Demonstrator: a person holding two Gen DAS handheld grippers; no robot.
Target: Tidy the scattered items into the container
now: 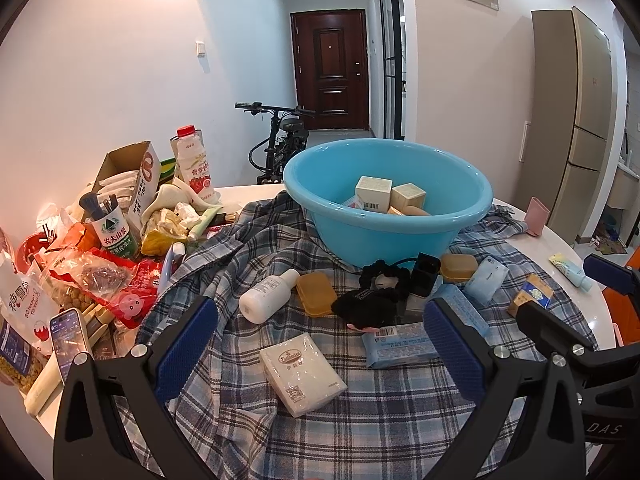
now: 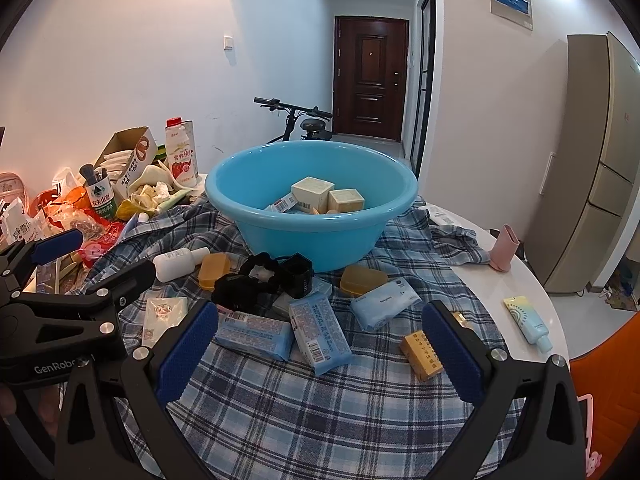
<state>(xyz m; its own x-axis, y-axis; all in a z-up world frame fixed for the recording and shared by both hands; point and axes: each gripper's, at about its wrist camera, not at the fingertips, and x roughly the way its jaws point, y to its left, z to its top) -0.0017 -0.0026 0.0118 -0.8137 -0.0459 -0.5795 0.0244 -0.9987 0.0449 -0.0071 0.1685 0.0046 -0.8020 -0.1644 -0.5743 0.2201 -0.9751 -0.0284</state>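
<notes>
A blue plastic basin (image 1: 400,236) (image 2: 280,236) stands on a plaid cloth (image 1: 360,420) (image 2: 300,420) and holds several small boxes (image 1: 374,194). Scattered in front of it are a white bottle (image 1: 266,296), amber soap cases (image 1: 316,294) (image 2: 362,280), a white soap bar (image 1: 302,368), blue packs (image 1: 400,344) (image 2: 320,332), a black scrunchie (image 1: 384,276) and a gold box (image 2: 422,352). My left gripper (image 1: 320,354) is open and empty above the white soap bar. My right gripper (image 2: 320,354) is open and empty above the blue packs.
A heap of snack bags, a carton, a drink bottle (image 1: 194,164) and a phone (image 1: 70,340) crowds the left of the white table. A pink cup (image 2: 506,248) and a sunscreen tube (image 2: 528,322) lie on the right. An orange chair (image 2: 600,380) stands beyond the edge.
</notes>
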